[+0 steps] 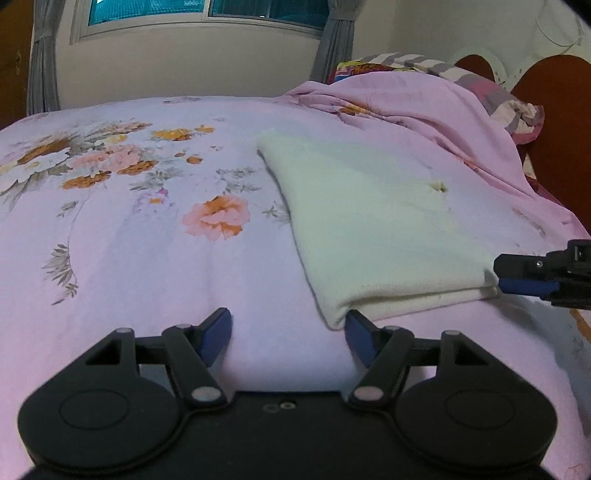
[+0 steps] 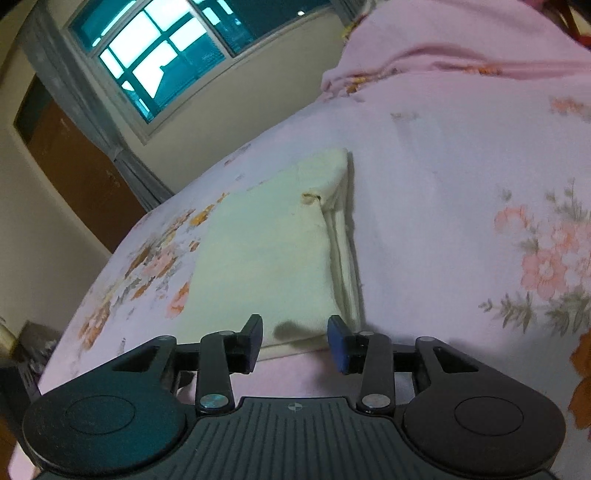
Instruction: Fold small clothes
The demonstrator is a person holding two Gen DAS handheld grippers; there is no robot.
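cream garment (image 1: 369,229): small knit piece, already folded into a layered wedge, lying flat on the floral bedsheet (image 1: 129,229) near the rumpled pink blanket (image 1: 424,107). stacked edges show along its right side in the right wrist view; a small puckered hole or knot sits near the upper surface. judged light, soft and limp, likely to sag and unfold if lifted by one layer only. best hold: pinch through all layers at a near corner, one corner per claw. left gripper (image 1: 288,338): jaws spread wide, holding nothing, its right finger just beside the near-left corner of the garment. right gripper (image 2: 295,341): jaws apart, empty, straddling the near-right corner without closing. window (image 1: 207,11) and curtains (image 1: 44,62) behind the bed.
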